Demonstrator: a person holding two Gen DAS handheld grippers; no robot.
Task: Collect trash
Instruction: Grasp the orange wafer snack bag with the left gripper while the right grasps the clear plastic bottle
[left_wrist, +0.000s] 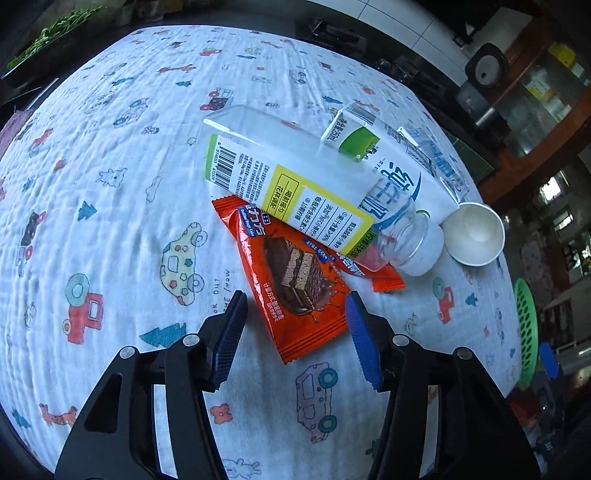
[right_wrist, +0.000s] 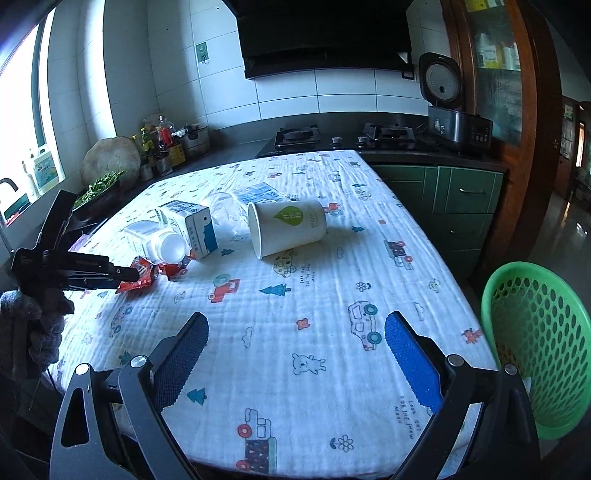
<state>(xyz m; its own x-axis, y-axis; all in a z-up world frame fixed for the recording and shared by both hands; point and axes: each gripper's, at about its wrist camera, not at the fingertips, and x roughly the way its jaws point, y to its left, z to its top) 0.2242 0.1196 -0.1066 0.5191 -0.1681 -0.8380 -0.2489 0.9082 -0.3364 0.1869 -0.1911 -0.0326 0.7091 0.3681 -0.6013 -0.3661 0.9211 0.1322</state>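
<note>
Left gripper (left_wrist: 295, 299) is hanging just over the near corner of the orange wafer wrapper (left_wrist: 295, 273), jaws partly apart and straddling that corner, pads not pressing on it. Taking the wrapper as landmark: it is lying flat on the surface (left_wrist: 110, 184), which is wearing a white cloth printed with cars and bears. A white-and-green carton (left_wrist: 280, 173) is lying on its side across the wrapper's far end, overlapping it. A clear plastic bottle (left_wrist: 402, 236) is lying tipped beside the carton, its neck end resting over the wrapper's far right corner. A white paper cup (left_wrist: 474, 234) is lying on its side beyond the bottle, well to the right of the wrapper, mouth facing the left camera. A green basket (right_wrist: 539, 347) is standing off the surface edge, far right of the wrapper. Right gripper (right_wrist: 295, 332) is hovering over bare cloth well apart from the wrapper, jaws standing wide with nothing between them.
</note>
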